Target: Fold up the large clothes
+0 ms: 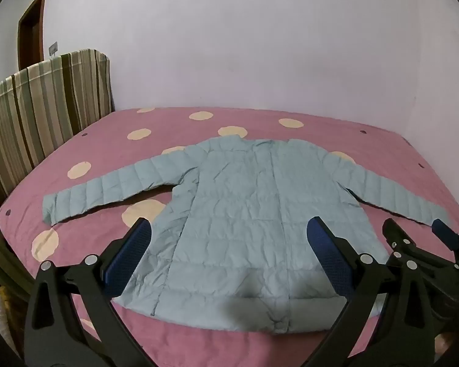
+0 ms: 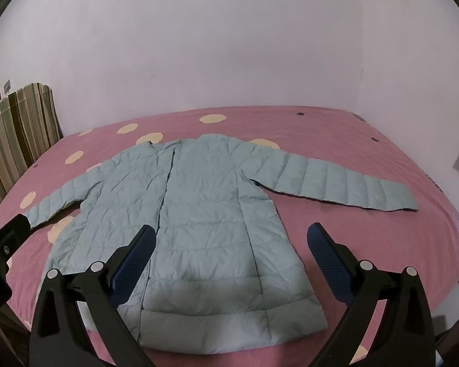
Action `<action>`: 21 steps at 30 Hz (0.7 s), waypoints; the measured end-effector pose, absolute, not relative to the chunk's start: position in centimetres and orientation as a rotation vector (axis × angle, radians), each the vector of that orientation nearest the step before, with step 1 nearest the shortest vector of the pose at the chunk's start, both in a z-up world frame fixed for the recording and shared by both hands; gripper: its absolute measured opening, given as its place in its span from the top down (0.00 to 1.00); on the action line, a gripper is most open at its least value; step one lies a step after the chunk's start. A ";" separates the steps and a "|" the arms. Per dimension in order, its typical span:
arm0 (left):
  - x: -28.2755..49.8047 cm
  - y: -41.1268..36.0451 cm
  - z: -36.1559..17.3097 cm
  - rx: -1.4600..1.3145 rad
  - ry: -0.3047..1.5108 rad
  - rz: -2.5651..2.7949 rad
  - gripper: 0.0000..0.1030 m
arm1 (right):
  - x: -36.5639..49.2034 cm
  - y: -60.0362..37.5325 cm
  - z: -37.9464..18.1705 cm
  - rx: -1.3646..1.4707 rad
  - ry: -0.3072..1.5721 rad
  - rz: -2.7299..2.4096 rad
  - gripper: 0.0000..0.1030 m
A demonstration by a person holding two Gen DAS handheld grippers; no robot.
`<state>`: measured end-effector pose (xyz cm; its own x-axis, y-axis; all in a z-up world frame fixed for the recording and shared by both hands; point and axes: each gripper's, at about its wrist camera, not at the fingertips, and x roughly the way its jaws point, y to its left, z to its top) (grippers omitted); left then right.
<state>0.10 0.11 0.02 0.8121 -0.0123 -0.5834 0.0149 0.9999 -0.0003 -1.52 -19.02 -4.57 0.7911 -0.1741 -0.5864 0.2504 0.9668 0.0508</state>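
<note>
Nearest, in the left wrist view: left gripper (image 1: 229,253) held above the near edge of the bed, fingers (image 1: 131,257) spread wide apart with blue pads facing inward, nothing between them. Just to its right, part of the right gripper (image 1: 419,238), black frame and one blue pad tip showing, hovering over the bedspread beside the coat's hem.

In the right wrist view: right gripper (image 2: 231,257) likewise spread wide, holding nothing, poised over the lower half of the coat. At the far left edge, a black piece of the left gripper (image 2: 6,238).

Below and beyond the fingers: pale blue quilted coat (image 1: 248,214) laid flat on the bed, hem toward the cameras, collar toward the wall. Front closure running straight up the middle. Both sleeves stretched outward and slightly toward the hem, one to each side, cuffs resting on the bedspread. Fabric creased all over but not folded anywhere. Same coat (image 2: 192,220) in the right view, with the right-hand sleeve reaching well out toward the bed's edge.

Underneath: pink bedspread (image 1: 88,238) with large cream dots, several partly covered by the coat.

Farther left: striped headboard cover (image 1: 46,110) in brown, green and cream standing against the bed's side.

Behind everything: plain pale wall (image 1: 244,46), and a brown door frame (image 1: 30,30) at the far left.
</note>
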 end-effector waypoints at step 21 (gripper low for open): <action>0.1 0.1 -0.6 0.015 0.614 -0.005 0.02 | -1.6 -19.0 -4.7 0.129 0.620 -0.228 0.05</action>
<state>0.07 0.14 -0.61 0.8171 -0.0004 -0.5765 0.0092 0.9999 0.0123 -1.57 -19.00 -4.65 0.7896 -0.1725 -0.5888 0.2498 0.9669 0.0518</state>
